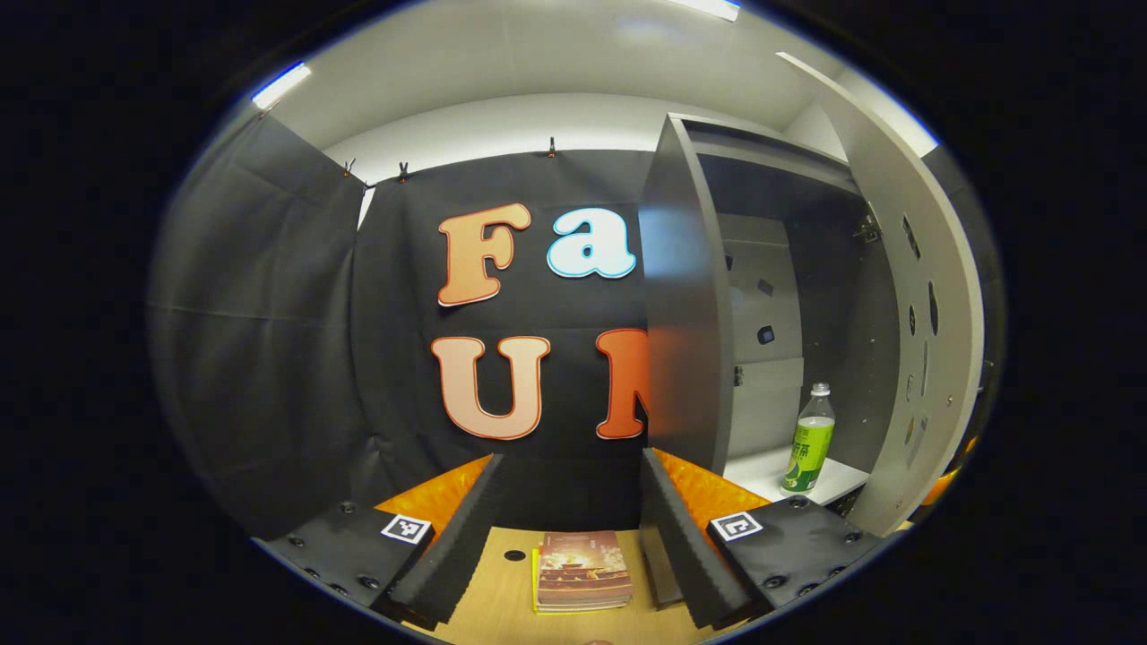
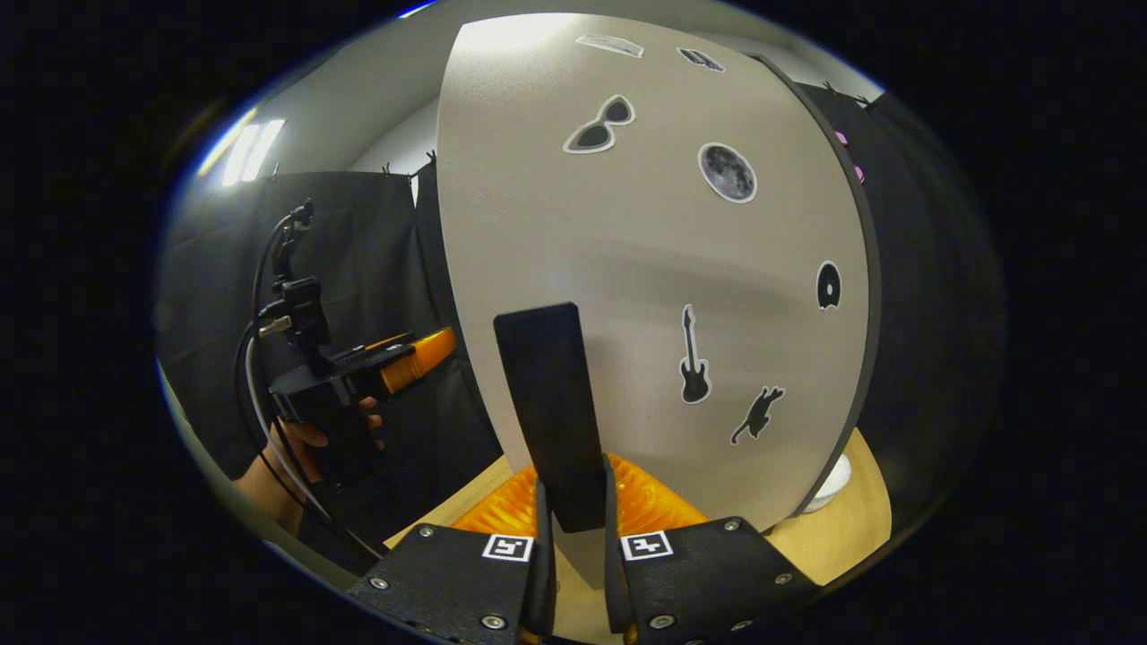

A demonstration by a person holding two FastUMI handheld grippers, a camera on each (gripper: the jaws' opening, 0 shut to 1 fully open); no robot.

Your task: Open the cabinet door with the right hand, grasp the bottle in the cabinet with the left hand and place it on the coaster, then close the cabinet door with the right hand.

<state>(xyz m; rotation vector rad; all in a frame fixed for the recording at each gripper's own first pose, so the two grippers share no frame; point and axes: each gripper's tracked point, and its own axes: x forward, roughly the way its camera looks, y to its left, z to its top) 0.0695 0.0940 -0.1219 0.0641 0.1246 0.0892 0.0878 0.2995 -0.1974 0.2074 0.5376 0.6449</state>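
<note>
**Now for the bottle: door open, left tongs wide**

Clearly light and smooth, the clear plastic bottle with a green label and white cap (image 1: 811, 441) stands upright on the grey cabinet's white floor (image 1: 762, 470), beside the swung-out grey stickered door (image 2: 654, 269). Its thin wall would likely dent; take it mid-body. Left tongs (image 1: 566, 520) gape apart, empty, over the wooden bench (image 1: 502, 587) with a stack of booklets (image 1: 582, 569). Right tongs (image 2: 573, 537) pinch the door's black handle (image 2: 548, 412). Left of the bottle, the cabinet's dark side panel (image 1: 685, 313) narrows the approach.

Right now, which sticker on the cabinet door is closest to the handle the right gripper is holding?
The guitar sticker on the cabinet door. It sits just beside the handle that the right gripper clamps; the cat, moon and sunglasses lie farther off.
</note>
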